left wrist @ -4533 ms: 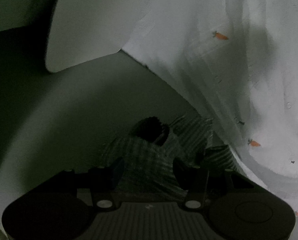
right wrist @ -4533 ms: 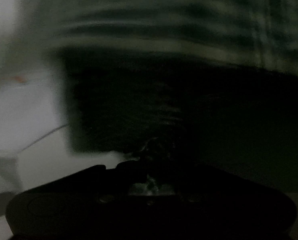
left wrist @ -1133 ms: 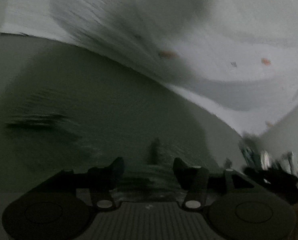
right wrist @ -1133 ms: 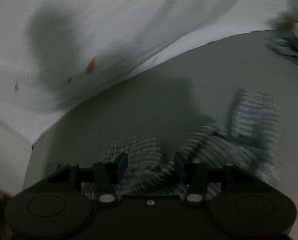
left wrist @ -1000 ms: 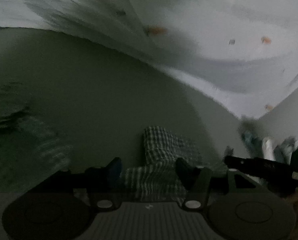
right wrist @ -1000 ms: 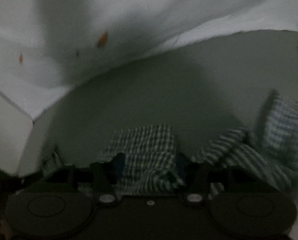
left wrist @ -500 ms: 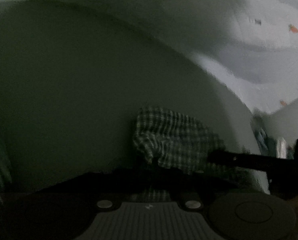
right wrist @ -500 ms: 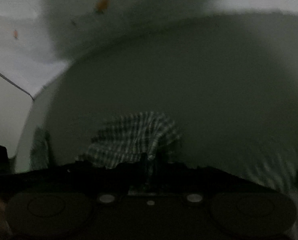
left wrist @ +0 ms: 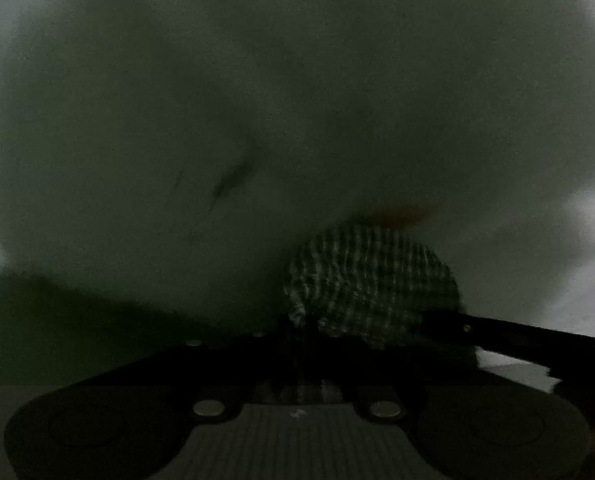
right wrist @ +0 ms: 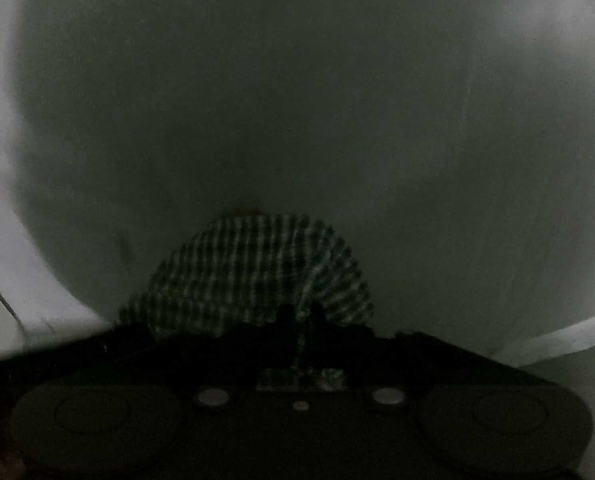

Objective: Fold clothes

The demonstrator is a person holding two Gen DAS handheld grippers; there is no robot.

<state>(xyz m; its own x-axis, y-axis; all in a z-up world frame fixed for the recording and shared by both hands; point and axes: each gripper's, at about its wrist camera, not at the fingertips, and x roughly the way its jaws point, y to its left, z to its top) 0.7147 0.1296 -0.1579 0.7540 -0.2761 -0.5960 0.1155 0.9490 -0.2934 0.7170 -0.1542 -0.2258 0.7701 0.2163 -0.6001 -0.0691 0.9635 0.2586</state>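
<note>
Since one second ago both pairs of jaws have closed; left gripper (left wrist: 297, 322) and right gripper (right wrist: 301, 316) each clench the checked garment (right wrist: 253, 272), which bunches at 12 o'clock ahead; likely raised for a fold.

A dim pale sheet (left wrist: 217, 120) with a small orange mark (left wrist: 401, 212) fills the background.

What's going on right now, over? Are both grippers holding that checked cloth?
Left gripper shut on checked cloth. Right gripper shut on it too. Cloth bunched between them. Dim view, nothing seen in the way.
</note>
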